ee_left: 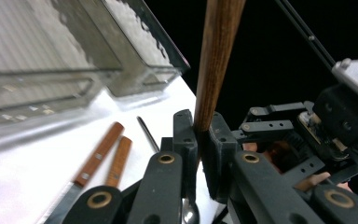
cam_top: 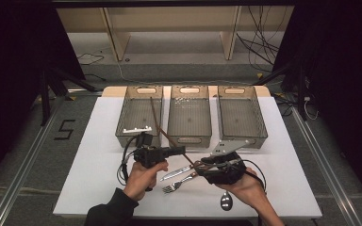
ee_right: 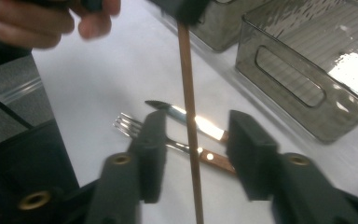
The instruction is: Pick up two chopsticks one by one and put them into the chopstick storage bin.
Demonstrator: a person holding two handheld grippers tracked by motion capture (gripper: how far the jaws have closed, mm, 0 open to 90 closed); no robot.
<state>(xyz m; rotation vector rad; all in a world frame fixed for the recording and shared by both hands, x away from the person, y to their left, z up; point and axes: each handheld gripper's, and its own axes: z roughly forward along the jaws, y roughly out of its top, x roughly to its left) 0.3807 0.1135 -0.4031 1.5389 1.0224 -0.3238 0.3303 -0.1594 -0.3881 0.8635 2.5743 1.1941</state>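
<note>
A long, slim brown wooden stick [ee_left: 214, 65] sits pinched in the left tool [ee_left: 199, 135], the right tool [ee_right: 193, 140] spread around it.

Bright white table [cam_top: 99, 155], dark surroundings; the close views look somewhat blurred.

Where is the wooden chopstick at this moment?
In the high view the wooden chopstick slants over the left bin, its lower end clamped in the left gripper, just above the knife.
</note>
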